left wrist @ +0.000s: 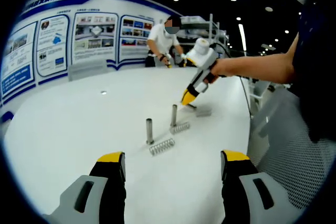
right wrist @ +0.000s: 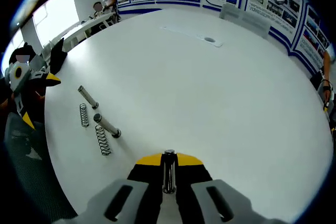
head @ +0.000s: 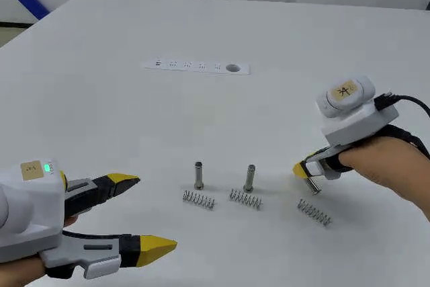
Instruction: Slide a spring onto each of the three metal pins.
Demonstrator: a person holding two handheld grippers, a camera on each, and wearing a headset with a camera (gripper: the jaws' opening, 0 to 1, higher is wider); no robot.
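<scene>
Two metal pins (head: 199, 175) (head: 250, 177) stand upright on the white table, each with a spring (head: 199, 199) (head: 245, 199) lying just in front of it. A third spring (head: 314, 212) lies further right. My right gripper (head: 300, 168) is shut on the third pin (head: 312, 186), held tilted just above the table; in the right gripper view that pin (right wrist: 168, 174) sits clamped between the yellow tips (right wrist: 168, 160). At the near left my left gripper (head: 144, 212) stands open with nothing between its fingers (left wrist: 172, 157), pointing toward the standing pins (left wrist: 149, 131) (left wrist: 174, 115).
A flush power strip (head: 196, 66) is set into the table's middle, well beyond the pins. The table's right edge (left wrist: 252, 129) runs close to the work. A person (left wrist: 163, 38) stands at another bench far behind.
</scene>
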